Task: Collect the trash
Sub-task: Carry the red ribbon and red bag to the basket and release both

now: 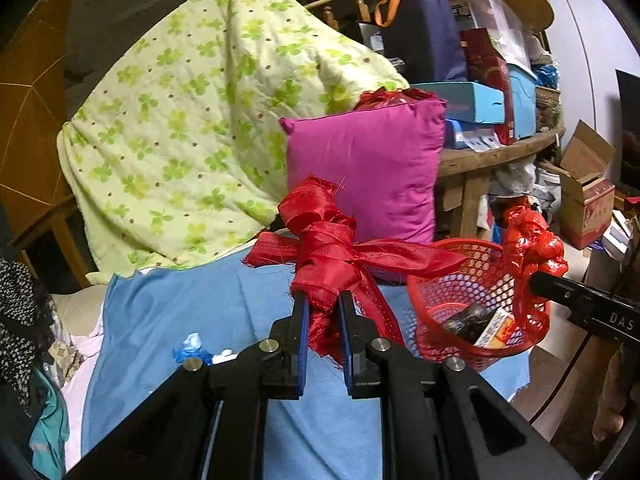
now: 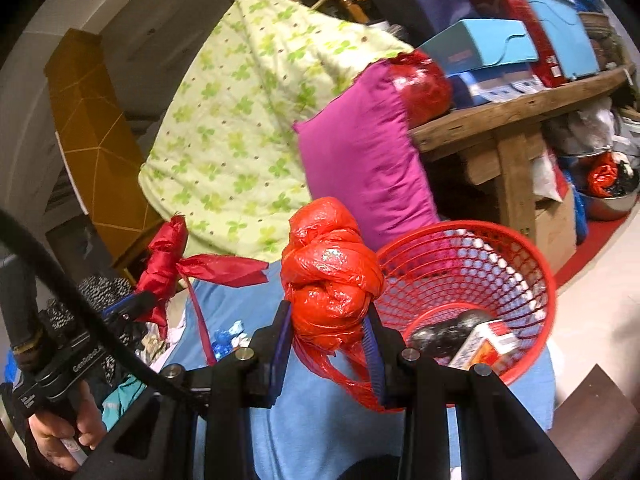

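**Two scraps lifted, basket part filled**

The left tongs (image 1: 323,312) pinch a knotted red ribbon (image 1: 324,248), held above the blue sheet (image 1: 192,312). The right tongs (image 2: 329,320) pinch a balled red bag (image 2: 328,272), just beside the red basket (image 2: 536,292) at 3 o'clock. The basket already holds a dark lump (image 2: 444,332) and a small box (image 2: 488,344), so I judge collection well under way; both held scraps remain to be dropped in. Blue-white scraps (image 1: 192,348) lie on the sheet at 9 o'clock of the left tongs, probably left to gather. Only the right view shows the hand (image 2: 60,432) gripping the left tool and a steel bowl (image 2: 612,204) on the floor.
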### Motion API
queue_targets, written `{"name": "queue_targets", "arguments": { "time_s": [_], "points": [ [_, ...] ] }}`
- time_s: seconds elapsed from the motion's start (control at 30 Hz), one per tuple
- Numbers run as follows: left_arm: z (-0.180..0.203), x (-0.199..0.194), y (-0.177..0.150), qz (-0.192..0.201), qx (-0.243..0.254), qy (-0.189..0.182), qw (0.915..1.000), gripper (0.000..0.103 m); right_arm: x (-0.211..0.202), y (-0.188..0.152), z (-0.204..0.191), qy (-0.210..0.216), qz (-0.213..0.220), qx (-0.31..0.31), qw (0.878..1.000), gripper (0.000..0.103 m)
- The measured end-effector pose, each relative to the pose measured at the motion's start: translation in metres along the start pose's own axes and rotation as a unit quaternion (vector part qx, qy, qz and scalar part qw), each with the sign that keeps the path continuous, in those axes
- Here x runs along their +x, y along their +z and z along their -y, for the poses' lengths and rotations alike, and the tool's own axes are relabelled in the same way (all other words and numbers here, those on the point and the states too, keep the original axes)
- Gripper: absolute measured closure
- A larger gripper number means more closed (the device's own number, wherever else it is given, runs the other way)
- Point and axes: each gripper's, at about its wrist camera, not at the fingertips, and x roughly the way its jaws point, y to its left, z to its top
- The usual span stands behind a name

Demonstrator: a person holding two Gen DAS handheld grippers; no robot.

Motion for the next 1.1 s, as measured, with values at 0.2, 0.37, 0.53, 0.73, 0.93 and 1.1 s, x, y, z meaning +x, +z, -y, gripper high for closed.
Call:
{"name": "queue_targets", "arguments": {
  "time_s": [0.2,0.37,0.53,0.73,0.93,1.1],
  "points": [
    [0.028,0.014,0.01,0.001,-0.002,-0.054,0.9985,0.088,-0.009,0.011,0.029,-0.019,0.011,0.02,1.0,0.067],
    [0.053,0.033,0.021,-0.004,-0.008,-0.102,0.9947,0.088,-0.01,0.023,0.053,-0.038,0.018,0.032,0.999,0.067],
    [0.077,0.062,0.029,-0.017,-0.017,-0.135,0.9905,0.088,-0.002,0.03,0.076,-0.049,0.017,0.055,0.997,0.067],
    [0.097,0.097,0.022,-0.042,-0.023,-0.155,0.9867,0.082,0.015,0.026,0.104,-0.05,-0.002,0.101,0.994,0.065],
    [0.095,0.112,-0.001,-0.069,-0.02,-0.145,0.9869,0.059,0.028,0.015,0.13,-0.033,-0.01,0.16,0.986,0.034],
    [0.06,0.096,-0.024,-0.069,-0.028,-0.121,0.9899,0.057,0.018,0.011,0.128,-0.024,0.012,0.157,0.987,0.034]
  ]
}}
